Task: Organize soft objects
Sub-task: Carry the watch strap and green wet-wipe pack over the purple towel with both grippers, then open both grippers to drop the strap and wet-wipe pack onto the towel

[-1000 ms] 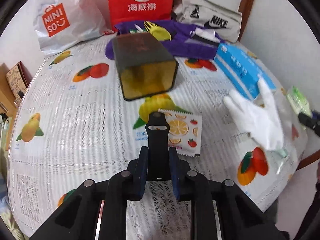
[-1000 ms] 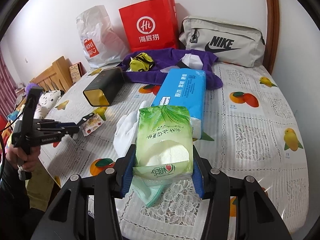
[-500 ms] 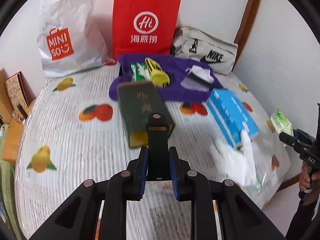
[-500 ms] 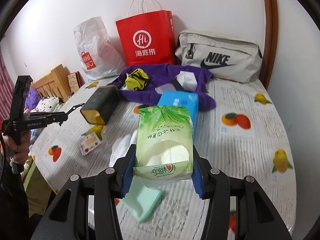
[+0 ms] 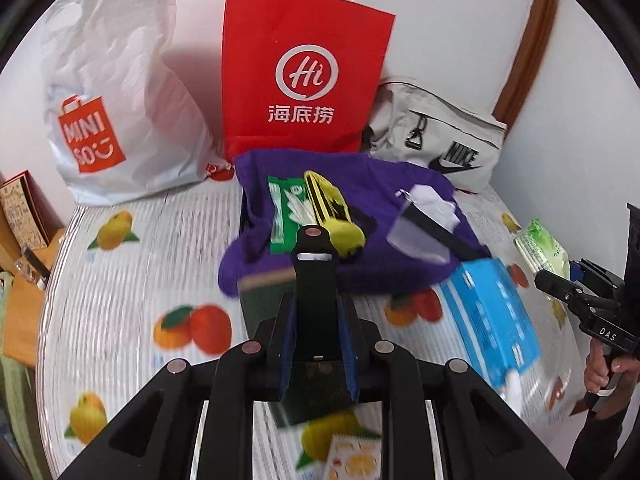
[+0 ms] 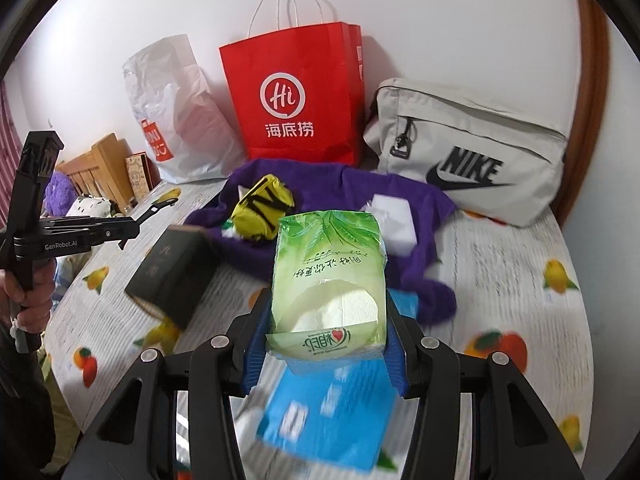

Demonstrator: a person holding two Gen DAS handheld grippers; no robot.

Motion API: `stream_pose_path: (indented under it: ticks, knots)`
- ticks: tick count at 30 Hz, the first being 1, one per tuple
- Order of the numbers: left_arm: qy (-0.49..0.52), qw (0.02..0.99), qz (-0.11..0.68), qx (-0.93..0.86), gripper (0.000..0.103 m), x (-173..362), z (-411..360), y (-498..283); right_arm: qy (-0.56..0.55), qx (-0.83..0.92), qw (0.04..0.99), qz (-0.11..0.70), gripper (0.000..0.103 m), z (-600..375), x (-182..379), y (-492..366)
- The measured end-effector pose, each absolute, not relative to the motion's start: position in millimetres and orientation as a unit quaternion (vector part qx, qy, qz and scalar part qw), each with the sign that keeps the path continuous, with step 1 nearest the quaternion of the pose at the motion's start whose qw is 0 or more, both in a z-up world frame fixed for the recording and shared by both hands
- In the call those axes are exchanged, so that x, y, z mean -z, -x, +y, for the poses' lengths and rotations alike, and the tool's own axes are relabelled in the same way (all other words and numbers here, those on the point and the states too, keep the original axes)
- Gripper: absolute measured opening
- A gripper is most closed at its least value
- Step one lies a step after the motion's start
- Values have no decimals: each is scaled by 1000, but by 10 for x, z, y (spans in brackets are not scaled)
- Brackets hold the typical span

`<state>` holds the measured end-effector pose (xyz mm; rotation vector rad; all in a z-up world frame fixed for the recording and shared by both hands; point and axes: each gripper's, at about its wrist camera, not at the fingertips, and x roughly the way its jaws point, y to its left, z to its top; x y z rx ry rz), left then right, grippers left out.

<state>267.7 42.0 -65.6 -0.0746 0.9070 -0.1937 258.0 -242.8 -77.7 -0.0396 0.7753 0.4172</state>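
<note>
- The right gripper (image 6: pixel 326 344) squeezes a green pack of tissues (image 6: pixel 328 280) between its two blue pads, holding it up above the bed (image 6: pixel 520 272).
- The left gripper (image 5: pixel 316 304) has its fingers pulled close together on a flat black thing (image 5: pixel 314 280) that sticks out in front. What the black thing is cannot be told.
- The landmark here is the red paper bag (image 5: pixel 304 76), which stands at the back against the wall.
- A purple cloth (image 6: pixel 412 208) lies just in front of the red bag.
- On the purple cloth sit a yellow and black bundle (image 6: pixel 262 208), a white pouch (image 6: pixel 394 216) and a green packet (image 5: pixel 282 212).
- A white plastic bag (image 5: pixel 116 108) stands to the left of the red bag.
- A grey Nike bag (image 6: pixel 472 152) leans to the right of the red bag.
- A dark box (image 6: pixel 172 272) lies in front of the purple cloth, on the left side.
- A blue tissue pack (image 6: pixel 332 412) lies on the bed under the green pack, nearer than the purple cloth.
- The bed has a white cover with fruit pictures.
</note>
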Motion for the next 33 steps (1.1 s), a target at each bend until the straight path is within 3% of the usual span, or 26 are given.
stream_pose_path:
  ticks: [17, 33]
  knots:
    - [62, 869, 483, 83, 20, 1045, 388, -3887, 49, -213, 879, 424, 49, -2032, 1051, -3776]
    - [59, 842, 529, 92, 20, 1405, 326, -4201, 78, -225, 837, 493, 50, -1767, 1474, -4170]
